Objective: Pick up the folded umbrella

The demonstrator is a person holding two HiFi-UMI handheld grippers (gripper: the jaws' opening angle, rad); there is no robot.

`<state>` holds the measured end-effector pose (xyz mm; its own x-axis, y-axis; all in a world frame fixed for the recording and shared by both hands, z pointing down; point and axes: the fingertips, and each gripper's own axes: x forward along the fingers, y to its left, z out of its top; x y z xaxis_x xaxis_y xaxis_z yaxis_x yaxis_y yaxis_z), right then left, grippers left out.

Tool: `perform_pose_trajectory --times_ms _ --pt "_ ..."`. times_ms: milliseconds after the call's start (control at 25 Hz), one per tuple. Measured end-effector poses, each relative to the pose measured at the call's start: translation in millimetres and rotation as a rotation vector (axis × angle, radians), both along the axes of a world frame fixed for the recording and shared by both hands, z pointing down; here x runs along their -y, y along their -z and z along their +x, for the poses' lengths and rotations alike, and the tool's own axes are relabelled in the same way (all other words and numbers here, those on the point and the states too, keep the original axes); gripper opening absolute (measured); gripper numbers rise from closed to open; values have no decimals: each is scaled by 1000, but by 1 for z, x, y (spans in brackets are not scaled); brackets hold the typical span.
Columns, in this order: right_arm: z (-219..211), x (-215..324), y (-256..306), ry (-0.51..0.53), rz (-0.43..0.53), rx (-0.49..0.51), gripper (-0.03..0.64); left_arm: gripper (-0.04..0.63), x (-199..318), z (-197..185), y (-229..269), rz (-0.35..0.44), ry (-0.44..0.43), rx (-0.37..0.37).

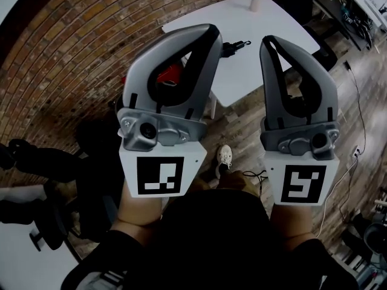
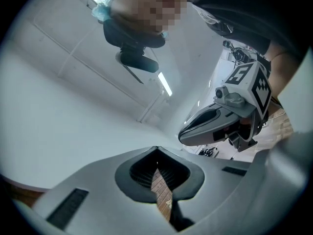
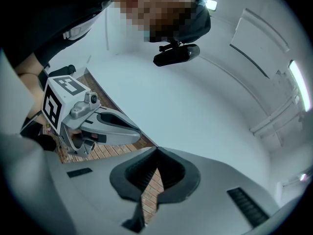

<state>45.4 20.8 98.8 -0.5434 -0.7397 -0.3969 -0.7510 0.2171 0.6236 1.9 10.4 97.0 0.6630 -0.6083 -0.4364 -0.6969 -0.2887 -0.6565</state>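
A brick floor (image 1: 72, 59) fills the left of the head view, and a white bench (image 1: 272, 23) stands ahead, well apart from the person. Both tools are raised side by side in front of the body, tilted upward. The left hand-held gripper (image 1: 211, 32) has its jaws closed tip to tip with nothing between them, only brick showing through the gap lower down. The right hand-held gripper (image 1: 266, 40) is likewise fully closed and empty.

A slim dark thing at the bench's near edge, between the two tools in the head view, is most likely the folded umbrella (image 1: 234, 46). Most of it is hidden behind the left tool, so this is a judgement. A red thing (image 1: 170, 74) seen through the left tool's loop cannot be identified. A small potted plant (image 1: 256, 2) sits at the far end of the bench.

The step in hand appears to be the approach. To do it well, lower and level the tools, confirm the umbrella, and open one set of jaws before arriving. Then close across its narrow body, not its strap.
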Motion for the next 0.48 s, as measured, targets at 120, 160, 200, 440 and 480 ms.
perform_pose_trajectory --times_ms 120,160,200,440,480 --pt "8 24 -1 11 -10 -7 28 9 23 8 2 -1 17 -3" --pt "11 31 -2 16 -13 -8 28 9 30 10 2 -2 24 -4" --pt "15 37 -2 22 -15 -7 28 9 35 13 2 -4 29 -4" --pt "31 69 -2 55 -16 10 28 9 63 32 0 -11 49 14" --pt "33 73 -2 60 -17 10 28 9 67 35 0 -12 53 16"
